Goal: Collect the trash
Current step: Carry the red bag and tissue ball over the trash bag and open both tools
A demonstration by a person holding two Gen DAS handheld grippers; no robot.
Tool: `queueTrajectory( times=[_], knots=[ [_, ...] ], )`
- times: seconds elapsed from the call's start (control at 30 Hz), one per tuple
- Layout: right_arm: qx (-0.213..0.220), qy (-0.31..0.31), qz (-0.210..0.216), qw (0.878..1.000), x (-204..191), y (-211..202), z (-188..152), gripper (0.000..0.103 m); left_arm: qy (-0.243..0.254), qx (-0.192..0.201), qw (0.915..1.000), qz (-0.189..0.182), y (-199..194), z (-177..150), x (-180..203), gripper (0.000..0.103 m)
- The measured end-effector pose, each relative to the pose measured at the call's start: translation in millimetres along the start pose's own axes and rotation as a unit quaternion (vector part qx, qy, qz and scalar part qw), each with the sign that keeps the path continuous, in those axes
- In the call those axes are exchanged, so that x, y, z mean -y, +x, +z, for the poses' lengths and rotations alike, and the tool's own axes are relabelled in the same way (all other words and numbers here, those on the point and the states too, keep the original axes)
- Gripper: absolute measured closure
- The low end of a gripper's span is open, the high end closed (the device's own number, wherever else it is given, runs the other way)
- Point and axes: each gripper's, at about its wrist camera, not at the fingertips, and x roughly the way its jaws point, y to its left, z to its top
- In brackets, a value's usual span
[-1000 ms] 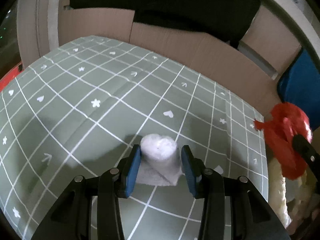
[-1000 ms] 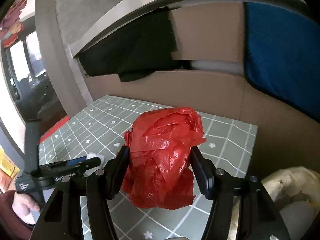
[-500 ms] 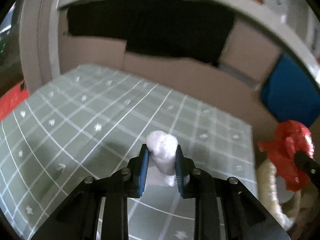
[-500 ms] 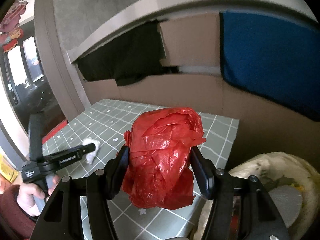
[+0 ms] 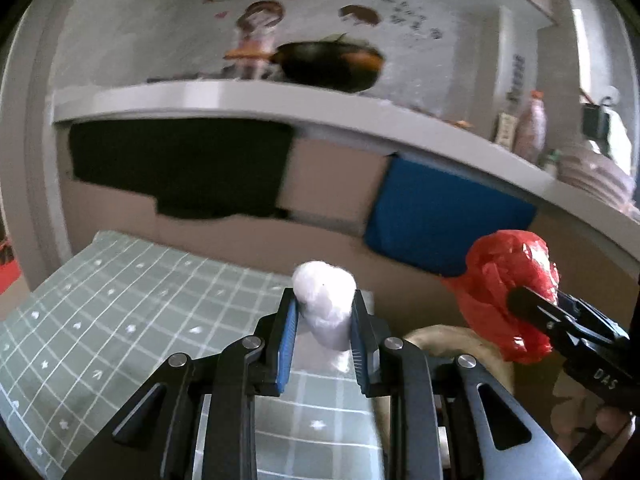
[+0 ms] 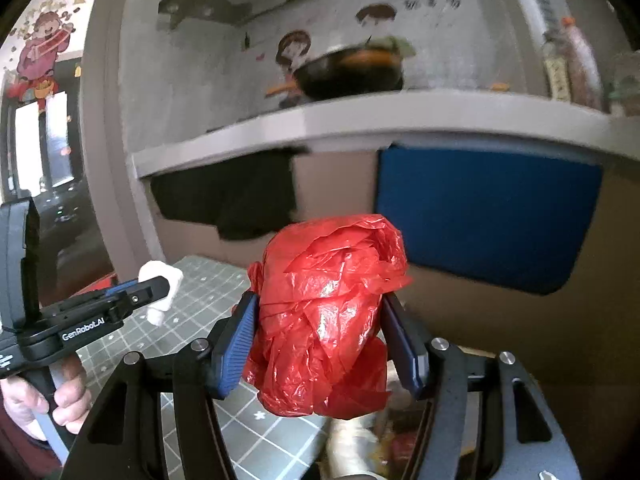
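Observation:
My left gripper point(image 5: 323, 312) is shut on a crumpled white tissue wad point(image 5: 326, 300) and holds it up above the green checked tablecloth point(image 5: 120, 312). It also shows in the right wrist view point(image 6: 160, 280). My right gripper point(image 6: 320, 320) is shut on a crumpled red plastic bag point(image 6: 328, 312), raised beyond the table's right edge. The bag also shows at the right of the left wrist view point(image 5: 508, 292). A pale trash bin rim point(image 5: 452, 336) lies below, mostly hidden by the grippers.
A grey counter shelf point(image 5: 280, 100) runs across behind, with a dark wok point(image 5: 328, 64) and bottles point(image 5: 528, 124) on it. Cardboard panels, a black cloth point(image 5: 180, 164) and a blue panel point(image 5: 444, 216) stand under it.
My left gripper closed on the tissue wad and lifted it off the tablecloth, moving right toward the bin. My right gripper rose with the red bag still held.

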Motion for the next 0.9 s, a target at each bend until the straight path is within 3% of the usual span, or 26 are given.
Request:
queueTrajectory(
  times=[0.2, 0.5, 0.9],
  knots=[
    [0.032, 0.000, -0.034, 0.999, 20, -42, 5, 0.045, 0.022, 0.002, 0.9993, -0.030, -6, 2, 48, 0.077],
    [0.042, 0.025, -0.070, 0.996, 59, -73, -3, 0.045, 0.051, -0.019, 0.9961, -0.070, 10, -14, 104, 0.077],
    [-0.003, 0.075, -0.090, 0.993, 109, -47, -42, 0.044, 0.061, -0.082, 0.9908, -0.089, 68, -51, 127, 0.077]
  ],
)
